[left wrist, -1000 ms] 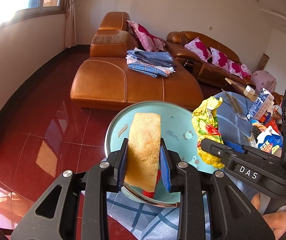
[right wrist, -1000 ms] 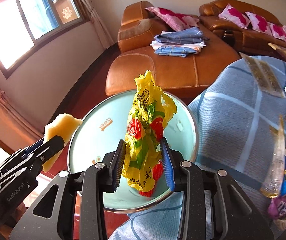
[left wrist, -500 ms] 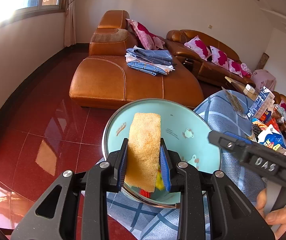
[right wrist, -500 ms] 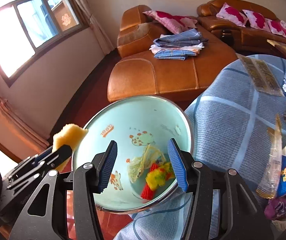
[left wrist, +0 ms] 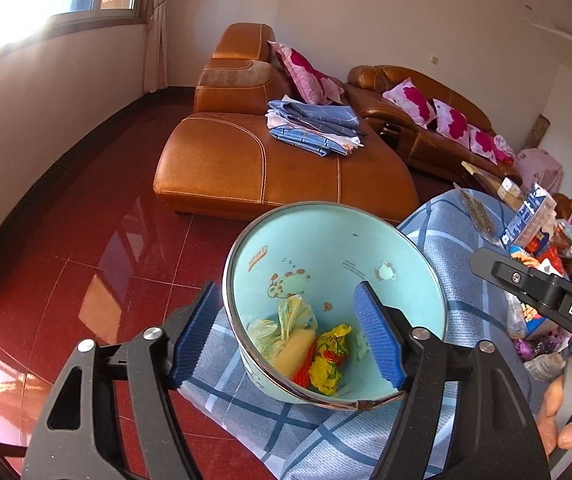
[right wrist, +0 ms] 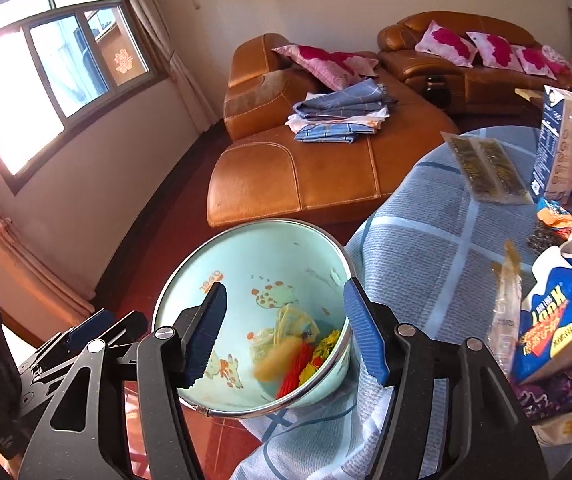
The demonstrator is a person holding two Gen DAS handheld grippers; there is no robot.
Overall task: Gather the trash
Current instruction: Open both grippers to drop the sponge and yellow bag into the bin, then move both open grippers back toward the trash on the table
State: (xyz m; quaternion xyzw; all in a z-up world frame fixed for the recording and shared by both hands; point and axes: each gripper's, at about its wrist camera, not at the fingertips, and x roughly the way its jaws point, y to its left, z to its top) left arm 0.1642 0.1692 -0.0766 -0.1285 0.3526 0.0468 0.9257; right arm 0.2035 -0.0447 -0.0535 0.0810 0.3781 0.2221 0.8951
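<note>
Both tools hover above the bin, left tool and right tool, jaws opening with nothing between them. Yellow sponge and wrapper lie inside the bin. More litter awaits on the tabletop.

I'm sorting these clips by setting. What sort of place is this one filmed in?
Most likely a home living room: tan leather sofas with pink floral cushions, folded laundry on the chaise, a glossy red tiled floor, and a cloth-covered table piled with snack packaging.
</note>
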